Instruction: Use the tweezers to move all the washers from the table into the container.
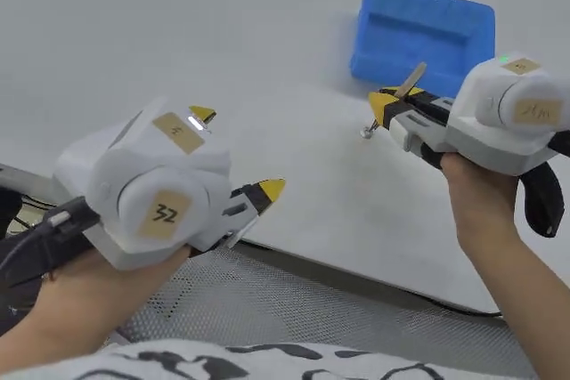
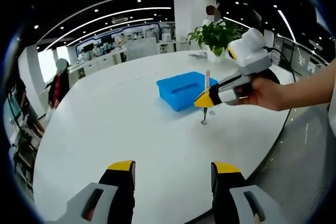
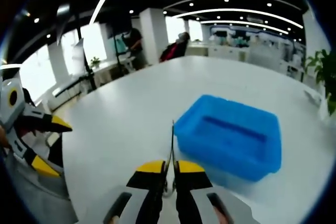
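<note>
**Head view.** The left tool [image 1: 238, 150] is held low over the near edge of the white worktop [image 1: 223, 33]. Its yellow-tipped jaws are spread wide with nothing between them. The right tool [image 1: 385, 106] is held farther out, with its jaws pressed together on the tweezers [image 1: 411, 80], which slant down to the worktop. A small grey washer [image 1: 366, 133] lies on the worktop at the tweezers' lower tip. Whether the tips pinch it or merely touch it cannot be told. The blue container [image 1: 423, 28] stands open side up just beyond the right tool, apart from the washer.

**Left gripper view.** The left tool [image 2: 173, 169] has its jaws wide apart and empty. Across the worktop [image 2: 105, 124], the right tool [image 2: 207, 98] holds the tweezers [image 2: 206, 109] nearly upright in front of the blue container [image 2: 184, 90].

**Right gripper view.** The right tool [image 3: 170, 169] is clamped on the tweezers [image 3: 172, 142]. The blue container [image 3: 231, 140] is near, to the right, and the left tool [image 3: 51, 148] is at the left edge.
</note>
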